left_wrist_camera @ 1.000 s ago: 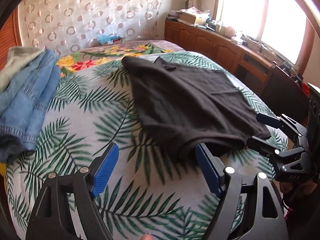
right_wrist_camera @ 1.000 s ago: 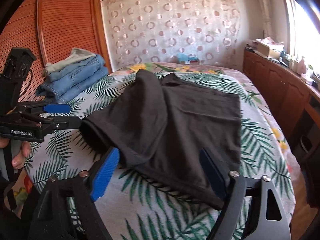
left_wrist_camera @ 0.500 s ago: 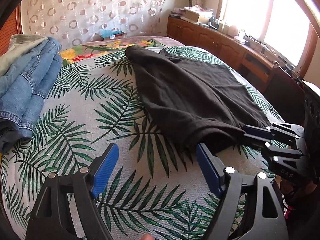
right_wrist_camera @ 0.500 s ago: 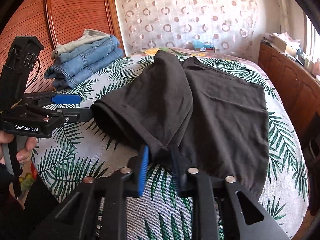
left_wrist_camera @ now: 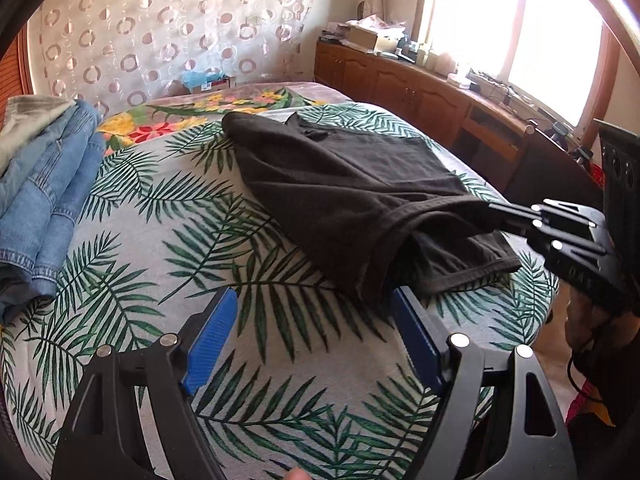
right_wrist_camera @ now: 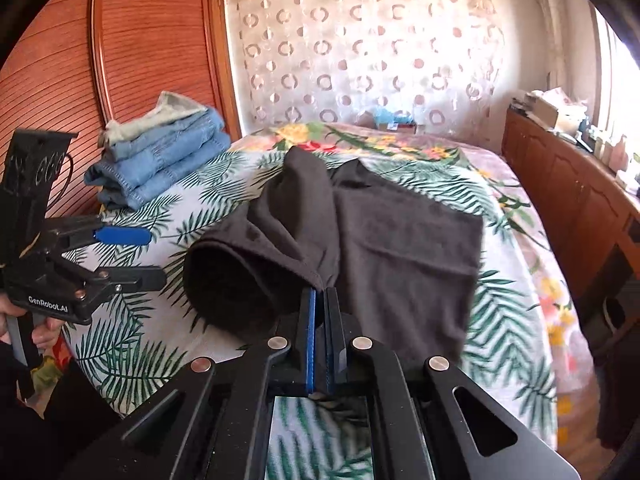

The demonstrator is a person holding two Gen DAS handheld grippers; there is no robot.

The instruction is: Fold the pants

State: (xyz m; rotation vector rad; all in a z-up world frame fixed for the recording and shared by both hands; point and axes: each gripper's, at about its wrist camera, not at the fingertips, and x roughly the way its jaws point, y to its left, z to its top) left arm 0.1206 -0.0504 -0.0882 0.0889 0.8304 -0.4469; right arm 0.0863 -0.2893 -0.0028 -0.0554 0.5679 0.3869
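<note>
Black pants (left_wrist_camera: 352, 184) lie on the palm-leaf bedspread (left_wrist_camera: 160, 240), legs folded one over the other. My right gripper (right_wrist_camera: 320, 290) is shut on the hem of the upper leg (right_wrist_camera: 280, 248) and holds it a little off the bed, so the leg end gapes as a dark tube. In the left wrist view the right gripper (left_wrist_camera: 496, 210) pinches that hem from the right. My left gripper (left_wrist_camera: 312, 300) is open just before the near leg end, its right pad against the cloth's edge and nothing held. It shows at the left (right_wrist_camera: 148, 254) of the right wrist view.
A stack of folded blue jeans (left_wrist_camera: 40, 184) (right_wrist_camera: 160, 160) sits at the bed's far left by the wooden wardrobe (right_wrist_camera: 120, 40). A low wooden cabinet (left_wrist_camera: 420, 88) runs under the window on the right. A person's hand (right_wrist_camera: 44, 332) grips the left gripper's handle.
My right gripper went from wide open to shut on the pants' hem and raised it slightly. The left gripper stayed open and nearly still.
</note>
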